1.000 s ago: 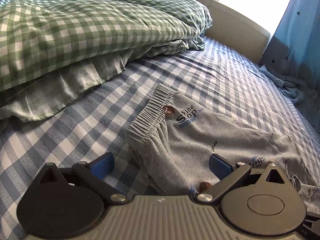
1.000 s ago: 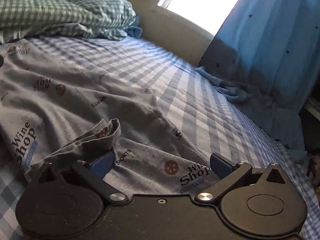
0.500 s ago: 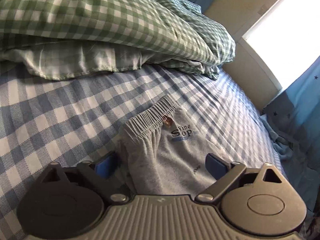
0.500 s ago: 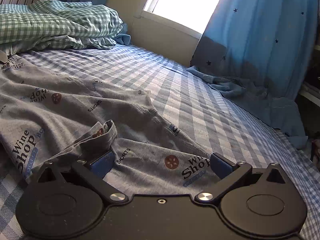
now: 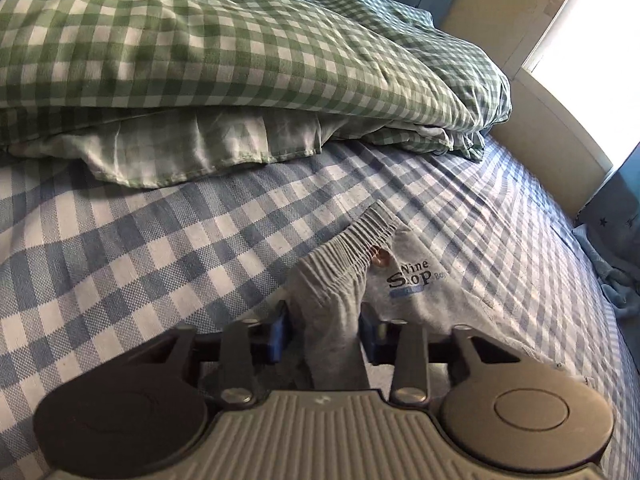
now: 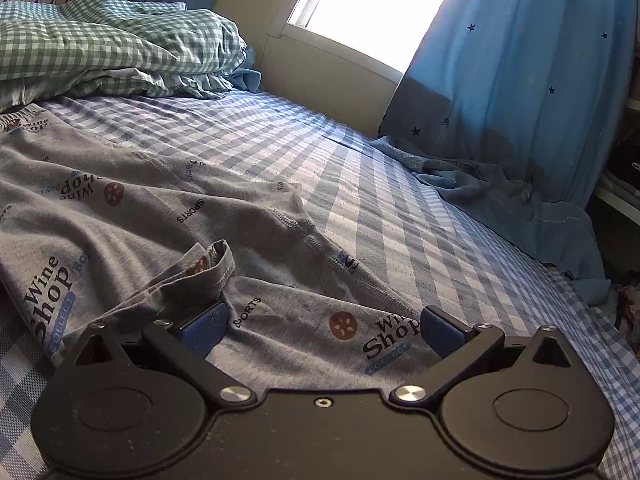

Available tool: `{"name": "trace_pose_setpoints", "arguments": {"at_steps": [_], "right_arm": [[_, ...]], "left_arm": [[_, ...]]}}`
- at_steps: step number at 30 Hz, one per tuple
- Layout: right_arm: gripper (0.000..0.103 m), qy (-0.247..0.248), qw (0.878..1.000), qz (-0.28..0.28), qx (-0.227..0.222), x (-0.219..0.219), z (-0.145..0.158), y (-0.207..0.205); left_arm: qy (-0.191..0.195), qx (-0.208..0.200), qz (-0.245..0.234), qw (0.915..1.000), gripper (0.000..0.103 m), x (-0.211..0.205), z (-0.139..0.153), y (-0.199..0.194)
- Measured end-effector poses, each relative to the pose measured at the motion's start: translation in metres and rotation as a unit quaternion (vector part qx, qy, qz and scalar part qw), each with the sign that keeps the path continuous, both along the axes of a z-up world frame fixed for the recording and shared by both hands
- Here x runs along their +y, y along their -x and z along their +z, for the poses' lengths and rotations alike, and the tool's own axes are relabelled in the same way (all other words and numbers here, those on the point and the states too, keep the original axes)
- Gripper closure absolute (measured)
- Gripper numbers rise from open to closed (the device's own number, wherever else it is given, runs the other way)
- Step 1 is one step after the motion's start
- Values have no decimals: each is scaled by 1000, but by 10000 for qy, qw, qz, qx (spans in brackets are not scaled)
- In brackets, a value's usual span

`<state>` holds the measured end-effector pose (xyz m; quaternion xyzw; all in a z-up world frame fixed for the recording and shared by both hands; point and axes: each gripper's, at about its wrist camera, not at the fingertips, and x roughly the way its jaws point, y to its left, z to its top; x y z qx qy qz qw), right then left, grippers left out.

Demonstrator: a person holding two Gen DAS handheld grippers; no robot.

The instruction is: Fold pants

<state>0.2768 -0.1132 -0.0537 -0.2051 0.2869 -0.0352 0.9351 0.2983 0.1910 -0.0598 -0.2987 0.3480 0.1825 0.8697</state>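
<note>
Grey printed pants point(image 6: 132, 216) lie spread on the blue checked bed sheet point(image 6: 400, 232). In the left wrist view my left gripper point(image 5: 323, 330) is shut on the pants' elastic waistband point(image 5: 332, 280), a bunched fold of grey cloth pinched between its blue pads point(image 5: 278, 330). In the right wrist view my right gripper point(image 6: 320, 326) is open, low over the leg end of the pants. Its left pad point(image 6: 204, 328) sits against a raised hem fold point(image 6: 208, 268). Its right pad point(image 6: 440, 330) rests over flat cloth.
A green checked duvet point(image 5: 200, 48) is heaped at the head of the bed; it also shows in the right wrist view point(image 6: 100, 48). A blue star curtain point(image 6: 520, 80) hangs at the right, its end pooled on the sheet point(image 6: 500, 200). A window point(image 6: 380, 8) is behind.
My left gripper has closed from wide open onto the waistband and tilted toward the duvet. My right gripper has stayed open over the leg end, its view rising slightly.
</note>
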Motion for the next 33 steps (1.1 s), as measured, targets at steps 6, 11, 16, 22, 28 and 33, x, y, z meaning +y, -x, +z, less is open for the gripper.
{"name": "trace_pose_setpoints", "arguments": {"at_steps": [6, 11, 16, 22, 28, 33], "right_arm": [[1, 7, 10000, 0, -3, 0, 0, 0], [1, -14, 10000, -1, 2, 0, -1, 0], [2, -425, 9990, 100, 17, -12, 12, 0], [1, -1134, 9914, -55, -651, -62, 69, 16], [1, -1197, 9873, -633, -825, -133, 106, 51], [1, -1022, 9828, -1309, -812, -200, 114, 88]], "left_arm": [[-93, -233, -139, 9996, 91, 1, 27, -3], [-834, -381, -521, 9944, 91, -21, 51, -7], [-1248, -821, -909, 9846, 91, -44, 87, -3], [-1669, -1668, -1904, 9529, 91, -109, 153, 3], [-2008, -2372, -3381, 8883, 91, -220, 196, 21], [-2213, -2480, -4884, 8068, 90, -326, 178, 44]]}}
